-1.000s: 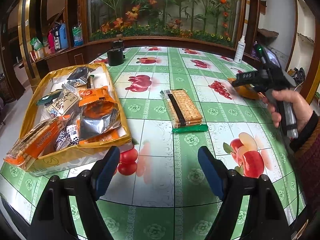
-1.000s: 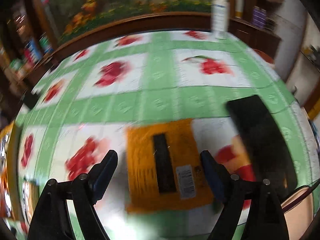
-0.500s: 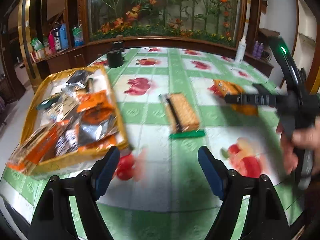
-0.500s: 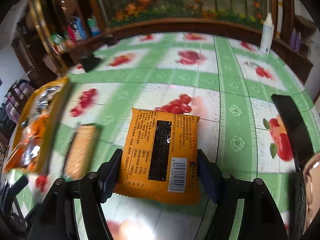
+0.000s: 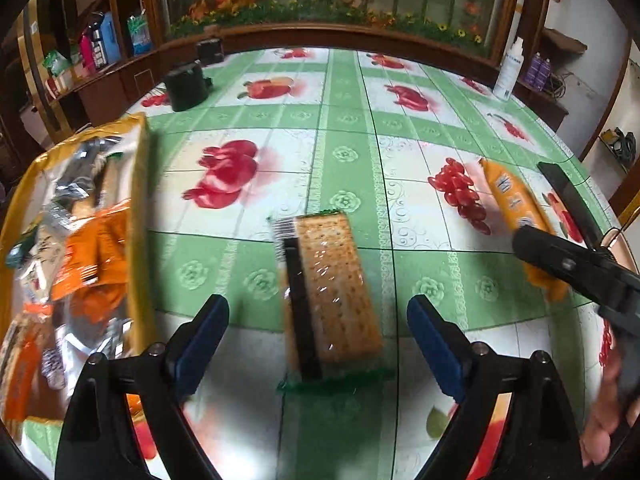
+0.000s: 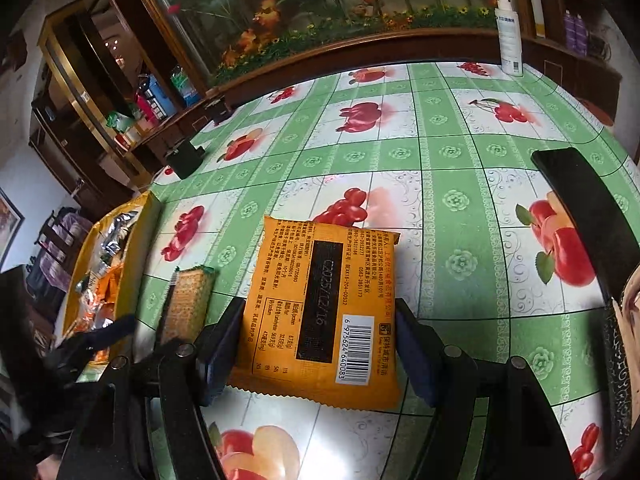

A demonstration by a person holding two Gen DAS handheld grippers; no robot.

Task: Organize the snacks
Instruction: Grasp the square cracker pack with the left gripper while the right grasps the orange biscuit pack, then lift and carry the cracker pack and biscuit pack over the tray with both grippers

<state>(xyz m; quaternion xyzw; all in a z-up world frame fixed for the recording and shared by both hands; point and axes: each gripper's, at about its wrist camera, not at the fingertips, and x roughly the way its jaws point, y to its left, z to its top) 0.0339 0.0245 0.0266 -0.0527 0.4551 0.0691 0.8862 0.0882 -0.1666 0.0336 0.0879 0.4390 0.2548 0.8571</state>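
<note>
A clear pack of crackers lies on the fruit-print tablecloth, between the fingers of my left gripper. Its jaws are opening and the blue pads stand clear of the pack's sides. An orange snack packet lies back side up, barcode towards me, and my right gripper is shut on its two long edges. In the left wrist view the same orange packet is at the right with a black finger across it. A yellow box full of snack packets stands at the left.
A black round container and a white spray bottle stand near the table's far edge, below a wooden ledge with flowers. A dark flat slab lies at the right edge. A person's hand holds the right gripper.
The left gripper has moved forward until the cracker pack lies between its fingers, and its jaws have spread. The right gripper has narrowed onto the orange packet and swung to the left.
</note>
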